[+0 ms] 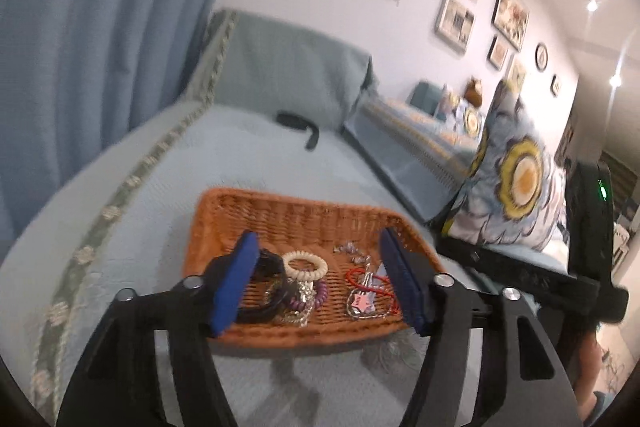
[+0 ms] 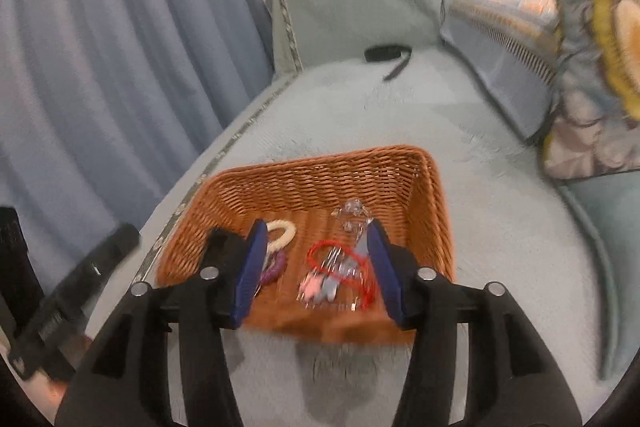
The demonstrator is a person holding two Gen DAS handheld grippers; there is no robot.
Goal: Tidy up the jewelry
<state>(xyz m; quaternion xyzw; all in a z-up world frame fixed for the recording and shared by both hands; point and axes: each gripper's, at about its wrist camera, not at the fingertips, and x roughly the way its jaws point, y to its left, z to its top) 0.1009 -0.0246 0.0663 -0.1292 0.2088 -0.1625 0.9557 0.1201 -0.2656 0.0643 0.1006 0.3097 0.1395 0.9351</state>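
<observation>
Left wrist view is looking down over a wicker basket (image 1: pixel 288 215) that is resting on a pale blue bedspread (image 1: pixel 248 155). The left gripper (image 1: pixel 318 281) is hovering above the basket's near edge with its jaws released and nothing between the blue pads. Inside the basket, a cream spiral hair tie (image 1: pixel 305 263) is lying near the middle, with a purple spiral tie (image 1: pixel 316 297) just in front of it and a black band (image 1: pixel 267 291) beside them toward the basket's left wall. A red cord bracelet (image 1: pixel 362 277) and a silver chain with a pink star charm (image 1: pixel 362 305) are sitting toward the basket's right side, and small clear pieces (image 1: pixel 352 253) are lying behind those.

Right wrist view is showing the right gripper (image 2: pixel 318 269) over the same basket (image 2: pixel 320 171), its jaws also released and gripping nothing, framing the red cord (image 2: pixel 340 259). A floral cushion (image 2: pixel 592 67) is leaning well to the right of the basket, and a black strap (image 2: pixel 386 55) is lying far behind it.
</observation>
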